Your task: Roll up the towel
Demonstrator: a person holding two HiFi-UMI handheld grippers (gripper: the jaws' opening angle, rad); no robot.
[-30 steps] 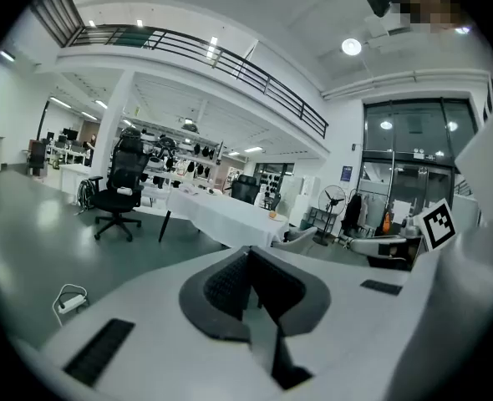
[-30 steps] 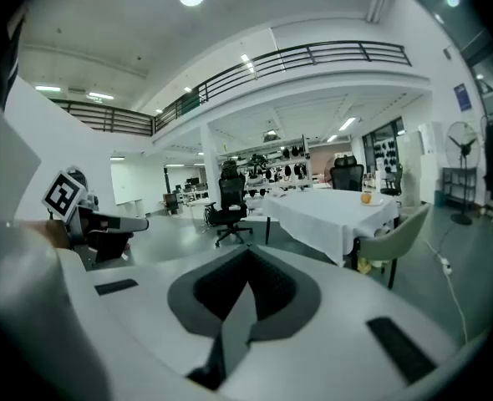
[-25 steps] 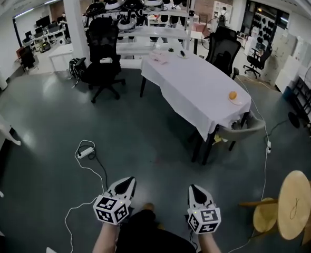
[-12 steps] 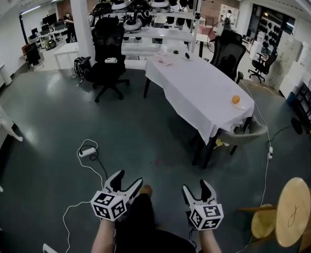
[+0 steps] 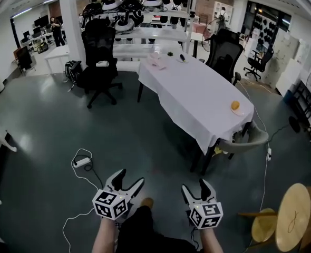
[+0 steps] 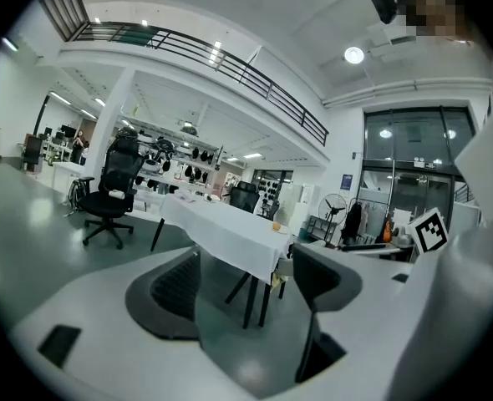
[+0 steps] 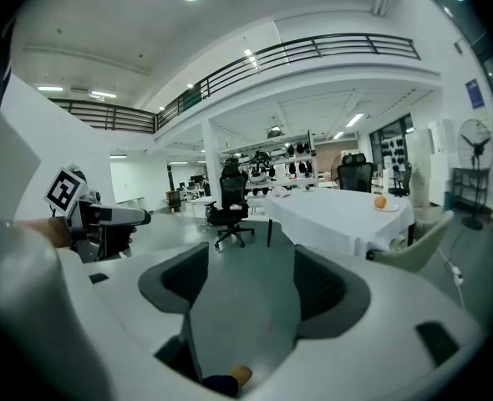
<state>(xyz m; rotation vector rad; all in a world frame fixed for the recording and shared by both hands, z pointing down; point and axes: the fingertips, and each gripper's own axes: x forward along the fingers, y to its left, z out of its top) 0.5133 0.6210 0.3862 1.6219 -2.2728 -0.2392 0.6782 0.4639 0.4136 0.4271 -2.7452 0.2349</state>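
Plainly, both grippers hung low in the head view, well apart from the worktop [image 5: 197, 99], which stretched across the upper centre of the frame under a white cloth. The left gripper [image 5: 131, 177], at lower centre-left, had its jaws spread wide after just opening, and its own view showed only grey floor [image 5: 50, 120] and the distant worktop between them. The right gripper [image 5: 195, 186], at lower centre-right, had also just been opening. Its jaws stood apart, empty, with floor and the tip of a shoe [image 5: 146, 202] showing through the gap. The towel [image 5: 156, 61] lay as a small pale pink patch at the worktop's far end, too small to show its folds. An orange [image 5: 234, 106] sat near the worktop's right edge. A black office chair [image 5: 100, 62] stood to the left of the worktop, and a white power strip [image 5: 81, 162] lay on the floor at lower left.
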